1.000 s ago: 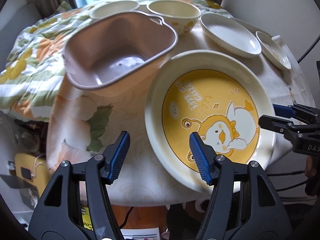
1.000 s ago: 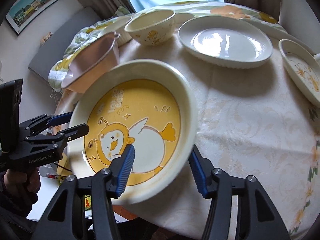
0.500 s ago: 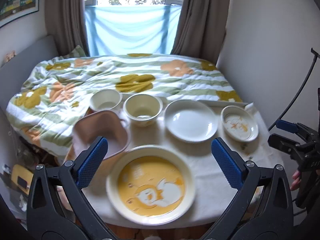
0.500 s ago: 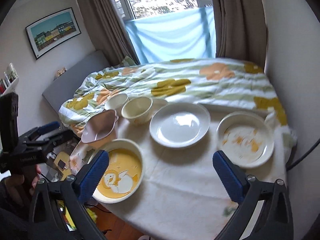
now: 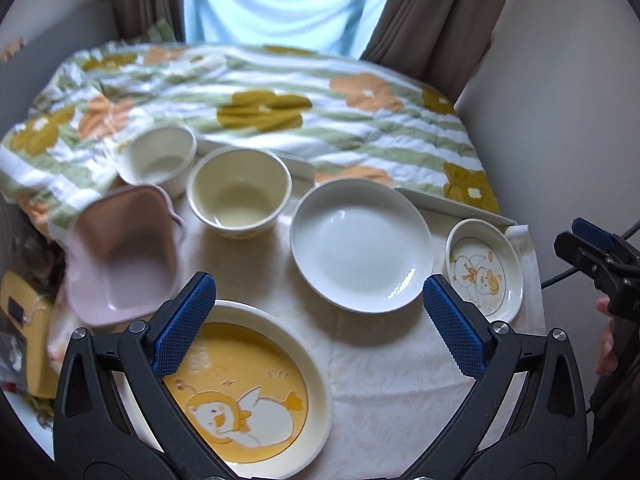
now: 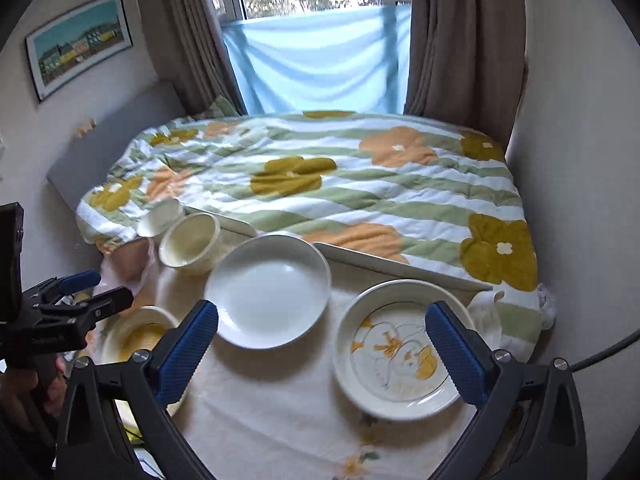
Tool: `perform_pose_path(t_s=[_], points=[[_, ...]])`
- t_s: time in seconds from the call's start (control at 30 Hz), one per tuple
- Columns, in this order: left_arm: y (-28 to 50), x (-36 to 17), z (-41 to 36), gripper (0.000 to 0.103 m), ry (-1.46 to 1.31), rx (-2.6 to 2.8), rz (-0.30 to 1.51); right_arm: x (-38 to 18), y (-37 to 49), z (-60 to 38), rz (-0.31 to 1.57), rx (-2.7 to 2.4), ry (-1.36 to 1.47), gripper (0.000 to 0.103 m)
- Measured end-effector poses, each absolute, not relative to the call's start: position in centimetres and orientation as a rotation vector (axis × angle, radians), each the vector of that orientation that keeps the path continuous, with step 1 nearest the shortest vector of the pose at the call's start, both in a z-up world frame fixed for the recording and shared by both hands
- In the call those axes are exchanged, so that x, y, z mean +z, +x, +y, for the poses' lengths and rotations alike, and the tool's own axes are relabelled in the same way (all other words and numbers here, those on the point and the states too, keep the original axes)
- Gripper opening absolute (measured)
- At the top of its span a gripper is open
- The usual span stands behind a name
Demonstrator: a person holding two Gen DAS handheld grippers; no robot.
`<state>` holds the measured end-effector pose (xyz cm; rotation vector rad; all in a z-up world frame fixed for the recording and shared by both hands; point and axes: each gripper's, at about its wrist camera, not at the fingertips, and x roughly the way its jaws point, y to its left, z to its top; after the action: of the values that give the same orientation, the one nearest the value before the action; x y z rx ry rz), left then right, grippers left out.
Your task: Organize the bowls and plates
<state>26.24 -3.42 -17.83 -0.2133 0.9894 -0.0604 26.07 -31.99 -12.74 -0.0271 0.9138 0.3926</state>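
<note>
Six dishes lie on the white-clothed table point(image 5: 400, 380). A large yellow duck plate point(image 5: 256, 392) sits front left, a pink square bowl point(image 5: 124, 252) behind it, then a white ramekin point(image 5: 160, 158) and a cream bowl point(image 5: 240, 196). A plain white plate point(image 5: 360, 244) is in the middle and a small duck plate point(image 5: 484, 268) at the right. My left gripper point(image 5: 316, 292) hovers open and empty above the front of the table. My right gripper point(image 6: 322, 316) is open and empty above the white plate point(image 6: 268, 292) and the small duck plate point(image 6: 400, 352).
A bed with a floral quilt point(image 6: 340, 184) butts against the table's far edge. A wall point(image 6: 580, 160) runs close along the right. Each gripper shows at the other view's side, the left gripper point(image 6: 100, 288) and the right gripper point(image 5: 576, 236). A yellow object point(image 5: 24, 312) lies below the table's left edge.
Both grippers opened wide, let go of the large yellow plate's rim and drew up and back. The plate now lies flat at the front left.
</note>
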Motion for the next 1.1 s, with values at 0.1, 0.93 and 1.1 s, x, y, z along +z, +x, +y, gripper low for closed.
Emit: perform_pose_path(t_s=[0.1,0.93,1.1], points=[[28.9,-20.9,-3.1,0.102,-0.25,-0.061,1.077,-15.4,29.5,-31.4,0.994,0.427,-0.034,0.103],[35.3,-30.3,-3.3,0.017,-0.264,-0.072,1.325,-28.6,38.4,-26.9,1.317,0.679,-0.138,0.017],[35.4,-30.2,-3.6,0.017,-0.258,-0.065,1.32,-28.6,38.3,-26.5,1.319,0.692,-0.145,0.014]])
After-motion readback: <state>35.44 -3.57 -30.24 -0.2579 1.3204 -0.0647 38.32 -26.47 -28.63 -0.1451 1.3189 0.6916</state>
